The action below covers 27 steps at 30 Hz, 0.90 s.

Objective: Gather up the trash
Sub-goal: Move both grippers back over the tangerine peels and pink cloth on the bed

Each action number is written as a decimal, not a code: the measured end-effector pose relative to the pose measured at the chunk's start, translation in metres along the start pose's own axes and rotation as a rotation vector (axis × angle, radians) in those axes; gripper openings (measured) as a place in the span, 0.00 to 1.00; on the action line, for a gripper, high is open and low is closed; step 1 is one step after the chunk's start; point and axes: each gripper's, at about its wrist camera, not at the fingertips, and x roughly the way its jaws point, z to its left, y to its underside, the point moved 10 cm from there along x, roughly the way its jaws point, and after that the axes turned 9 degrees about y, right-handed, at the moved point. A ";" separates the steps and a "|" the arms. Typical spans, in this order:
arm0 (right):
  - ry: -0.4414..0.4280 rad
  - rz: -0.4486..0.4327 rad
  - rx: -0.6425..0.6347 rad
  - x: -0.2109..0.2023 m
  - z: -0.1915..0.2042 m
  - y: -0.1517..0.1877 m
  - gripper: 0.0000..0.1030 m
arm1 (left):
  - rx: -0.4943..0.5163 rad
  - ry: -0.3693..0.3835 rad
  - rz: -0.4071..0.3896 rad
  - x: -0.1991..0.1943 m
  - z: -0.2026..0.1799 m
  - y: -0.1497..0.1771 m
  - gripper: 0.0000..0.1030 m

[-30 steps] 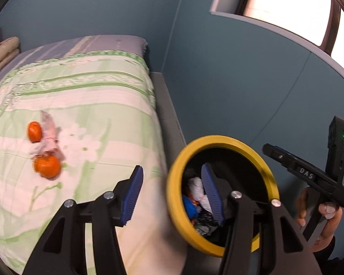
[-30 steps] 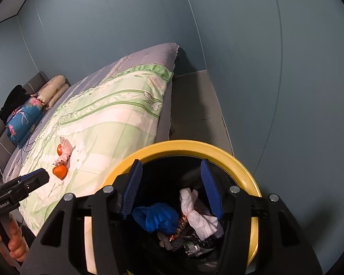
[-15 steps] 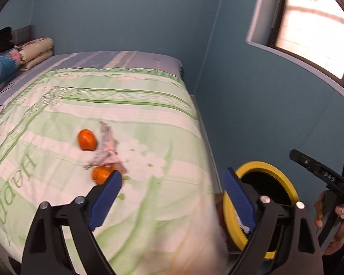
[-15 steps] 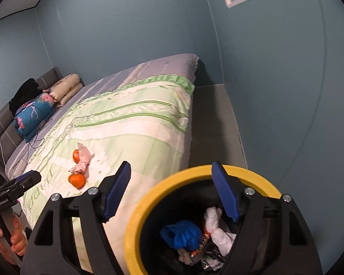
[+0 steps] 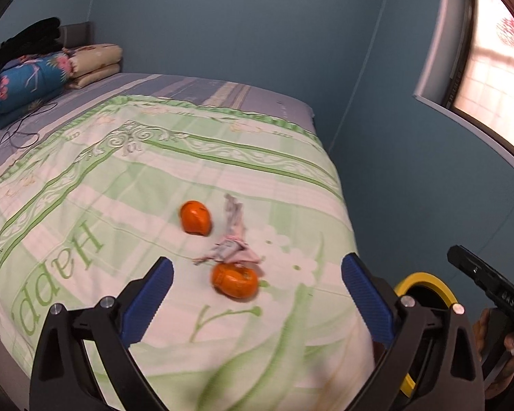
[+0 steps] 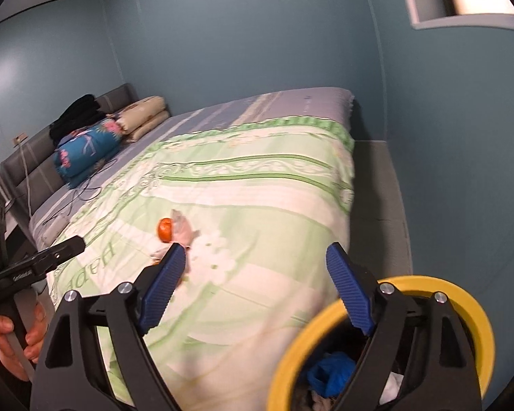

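Note:
A crumpled pinkish wrapper (image 5: 232, 244) lies on the green bedspread (image 5: 126, 185) between two orange fruits, one far (image 5: 195, 218) and one near (image 5: 235, 279). My left gripper (image 5: 257, 294) is open and empty, hovering above the bed's near edge just short of the near fruit. The yellow-rimmed black trash bin (image 6: 462, 304) stands on the floor beside the bed, holding blue and white rubbish (image 6: 330, 371). My right gripper (image 6: 257, 287) is open and empty above the bin's rim and the bed corner. The far fruit (image 6: 165, 229) and wrapper (image 6: 185, 231) also show in the right wrist view.
Folded blankets and pillows (image 5: 34, 75) are stacked at the headboard, with a black cable (image 5: 13, 133) on the sheet. A blue wall and a window (image 5: 490, 78) stand to the right. A narrow grey floor strip (image 6: 377, 188) runs between bed and wall.
Both grippers have opened wider and swung away from the bin toward the bed. The fruits and wrapper now sit closer and more central in the left wrist view.

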 end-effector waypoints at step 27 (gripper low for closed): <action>-0.119 0.119 -0.213 0.100 0.135 0.043 0.79 | -0.155 -0.114 0.102 0.083 0.133 -0.001 0.92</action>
